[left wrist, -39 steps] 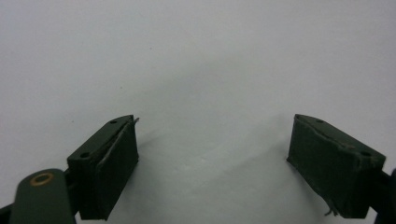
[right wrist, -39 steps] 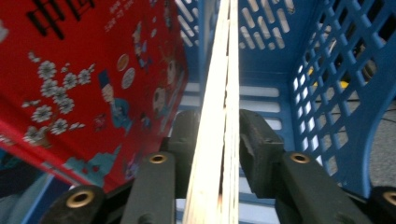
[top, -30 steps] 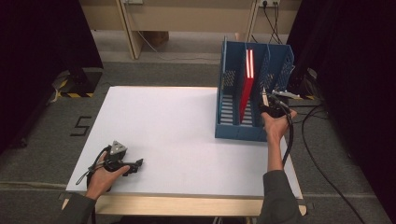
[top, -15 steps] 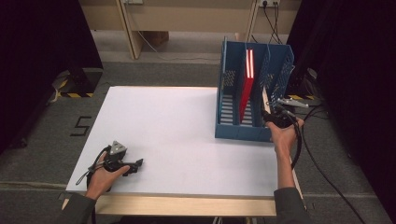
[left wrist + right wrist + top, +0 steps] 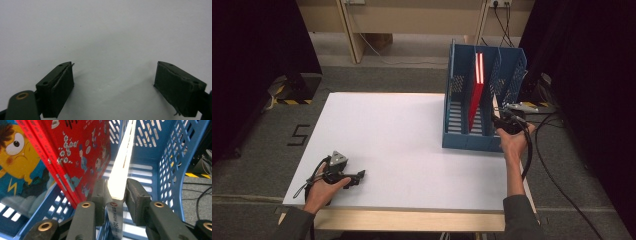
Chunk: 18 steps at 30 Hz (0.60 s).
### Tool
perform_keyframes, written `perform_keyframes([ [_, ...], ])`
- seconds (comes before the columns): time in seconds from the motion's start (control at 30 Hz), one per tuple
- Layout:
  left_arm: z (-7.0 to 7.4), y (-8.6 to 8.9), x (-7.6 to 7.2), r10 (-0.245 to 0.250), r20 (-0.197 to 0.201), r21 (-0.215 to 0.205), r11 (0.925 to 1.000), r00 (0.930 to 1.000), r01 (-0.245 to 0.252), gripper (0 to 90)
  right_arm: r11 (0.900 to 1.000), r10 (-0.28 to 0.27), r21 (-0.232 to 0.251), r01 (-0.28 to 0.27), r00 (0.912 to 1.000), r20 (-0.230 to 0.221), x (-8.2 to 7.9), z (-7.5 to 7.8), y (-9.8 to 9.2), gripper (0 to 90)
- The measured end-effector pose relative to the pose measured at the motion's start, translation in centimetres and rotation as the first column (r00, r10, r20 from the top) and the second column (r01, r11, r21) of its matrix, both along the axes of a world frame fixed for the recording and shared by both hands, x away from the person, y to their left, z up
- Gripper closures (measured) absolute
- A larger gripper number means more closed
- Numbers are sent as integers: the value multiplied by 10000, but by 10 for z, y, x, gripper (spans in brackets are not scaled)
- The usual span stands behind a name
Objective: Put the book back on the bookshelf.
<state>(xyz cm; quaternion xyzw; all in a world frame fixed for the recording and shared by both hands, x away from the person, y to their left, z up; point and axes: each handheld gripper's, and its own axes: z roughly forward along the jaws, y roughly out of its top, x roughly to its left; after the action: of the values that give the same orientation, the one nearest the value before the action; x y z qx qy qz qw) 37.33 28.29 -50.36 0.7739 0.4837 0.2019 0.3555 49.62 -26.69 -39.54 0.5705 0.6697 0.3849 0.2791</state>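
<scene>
White rectangular table (image 5: 412,145) on grey carpet, dark curtains at both sides, wooden furniture at 12 o'clock. Blue perforated plastic file rack (image 5: 482,100) at the table's 2 o'clock holds a red picture book (image 5: 476,95). Right gripper (image 5: 115,192), forearm stretched toward 12, has just been closing onto a thin white-edged book (image 5: 122,162) in the rack. Left gripper (image 5: 115,82) rests at 7 o'clock, jaws apart, empty.

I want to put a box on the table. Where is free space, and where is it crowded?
The white table is bare between the left gripper at the near left and the blue rack at the far right. It is crowded at the rack: red books inside, and the right gripper is shut on a thin white book.
</scene>
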Motion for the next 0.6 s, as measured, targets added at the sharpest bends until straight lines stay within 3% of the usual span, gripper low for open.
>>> perform_keyframes([
  [0.6, 0, 0, 0, -7, 4, 25, 10000, 10000, 7, 146, 9997, -165, 190, 164, 9999, 45, 20, -1, 0, 689],
])
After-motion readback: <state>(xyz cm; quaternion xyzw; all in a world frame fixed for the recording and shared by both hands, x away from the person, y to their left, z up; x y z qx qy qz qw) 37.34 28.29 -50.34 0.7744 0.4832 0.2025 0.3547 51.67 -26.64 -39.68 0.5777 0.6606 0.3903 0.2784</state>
